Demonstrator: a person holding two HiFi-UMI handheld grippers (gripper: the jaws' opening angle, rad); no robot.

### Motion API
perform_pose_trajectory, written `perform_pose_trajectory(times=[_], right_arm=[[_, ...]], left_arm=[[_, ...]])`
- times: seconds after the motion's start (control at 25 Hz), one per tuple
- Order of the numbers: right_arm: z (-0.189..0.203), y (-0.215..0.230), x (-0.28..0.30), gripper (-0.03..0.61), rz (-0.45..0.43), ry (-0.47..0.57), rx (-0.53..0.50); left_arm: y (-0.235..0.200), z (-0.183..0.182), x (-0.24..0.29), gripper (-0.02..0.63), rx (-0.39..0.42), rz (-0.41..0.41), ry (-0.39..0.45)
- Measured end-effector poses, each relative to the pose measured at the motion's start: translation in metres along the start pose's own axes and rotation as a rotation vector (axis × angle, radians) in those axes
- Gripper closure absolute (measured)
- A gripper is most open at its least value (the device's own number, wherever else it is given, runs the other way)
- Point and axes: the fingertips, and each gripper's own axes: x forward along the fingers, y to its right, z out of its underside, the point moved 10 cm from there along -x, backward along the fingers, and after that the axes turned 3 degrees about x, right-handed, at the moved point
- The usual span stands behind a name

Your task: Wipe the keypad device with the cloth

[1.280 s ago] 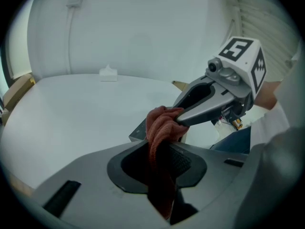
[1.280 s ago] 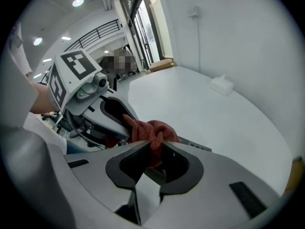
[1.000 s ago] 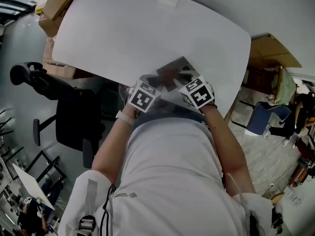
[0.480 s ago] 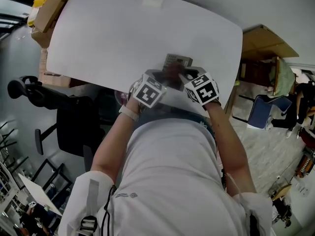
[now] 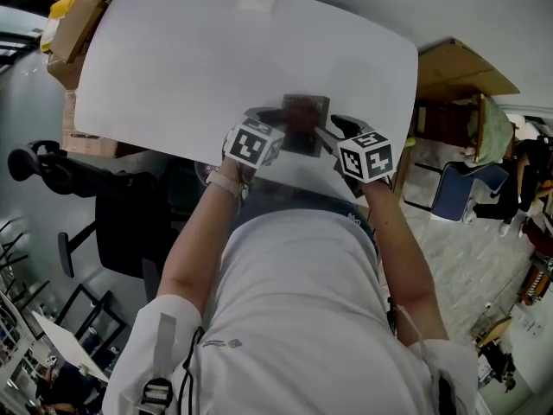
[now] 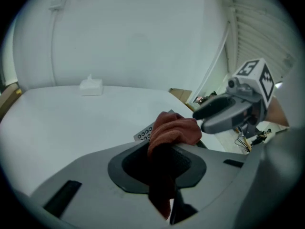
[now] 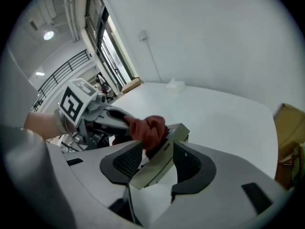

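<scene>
My left gripper (image 6: 164, 152) is shut on a red-brown cloth (image 6: 174, 130), whose bunched end rests on the grey keypad device (image 6: 144, 134). In the right gripper view the keypad device (image 7: 153, 168) stands on edge between the pads of my right gripper (image 7: 159, 150), with the cloth (image 7: 148, 128) against its top. Those jaws have just been opening, and the device sits loosely between them. In the head view the device (image 5: 304, 121) lies near the table's front edge, between the left gripper (image 5: 278, 124) and the right gripper (image 5: 333, 130).
The white table (image 5: 216, 59) stretches away beyond the device, and a small white box (image 6: 90, 86) sits at its far side. A black office chair (image 5: 52, 167) and cardboard boxes (image 5: 73, 15) are on the left. A wooden cabinet (image 5: 462, 80) stands on the right.
The two grippers have drawn apart in the head view, the right one sliding right and rolling. The left one has moved up the picture with the cloth. The device shows more fully between them.
</scene>
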Motion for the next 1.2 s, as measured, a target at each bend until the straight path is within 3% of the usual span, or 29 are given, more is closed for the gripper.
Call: perform_pose_trajectory(times=[0.16, 0.44, 0.6, 0.72, 0.88, 1.2], right_arm=[[0.018, -0.001, 0.008, 0.391, -0.020, -0.111, -0.032], [0.022, -0.002, 0.017, 0.394, -0.026, -0.068, 0.020], [0.018, -0.006, 0.019, 0.408, -0.009, -0.050, -0.021], [0.015, -0.005, 0.020, 0.410, -0.006, -0.042, -0.003], [0.016, -0.003, 0.021, 0.410, -0.002, -0.039, 0.018], [0.017, -0.003, 0.021, 0.413, 0.005, -0.050, 0.034]], left_arm=[[-0.014, -0.011, 0.009, 0.529, -0.014, -0.011, 0.029], [-0.019, -0.038, 0.030, 0.534, 0.014, 0.031, 0.056], [0.001, -0.056, 0.038, 0.540, 0.125, 0.080, 0.057], [0.005, -0.054, 0.042, 0.546, 0.189, 0.072, 0.017], [0.002, -0.029, 0.045, 0.551, 0.143, 0.141, -0.034], [0.003, 0.004, 0.031, 0.555, 0.089, 0.216, -0.044]])
